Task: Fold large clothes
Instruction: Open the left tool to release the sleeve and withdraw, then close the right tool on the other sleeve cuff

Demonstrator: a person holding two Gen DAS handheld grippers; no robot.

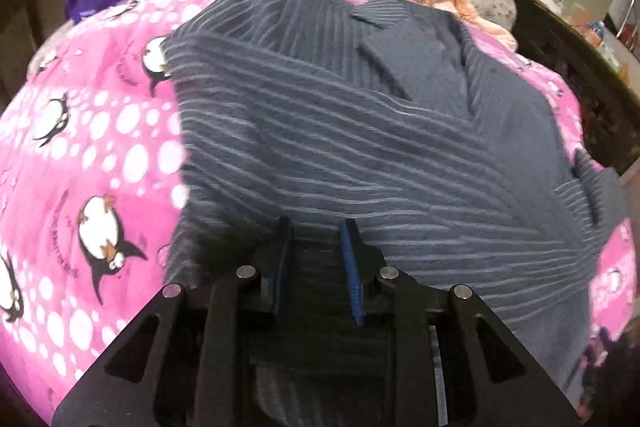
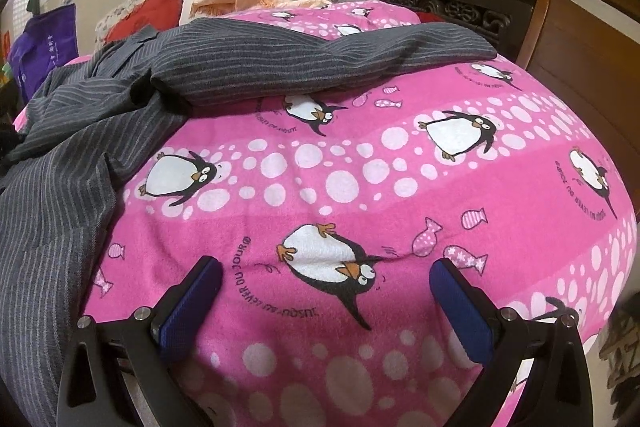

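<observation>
— Grey striped jacket (image 1: 340, 131) lies spread on the pink penguin blanket (image 1: 100, 155); where is the left gripper (image 1: 318, 227)?
— Low over its near hem, jaws narrowed with cloth between them; blur hides whether they truly pinch.
— And the right gripper (image 2: 326, 273)?
— Spread wide, hovering above bare blanket, jacket (image 2: 60, 155) off to its left, one sleeve (image 2: 320, 63) reaching across.

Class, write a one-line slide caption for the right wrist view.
Open right gripper hovers over the pink penguin blanket, the grey striped jacket lying to its left.
</observation>
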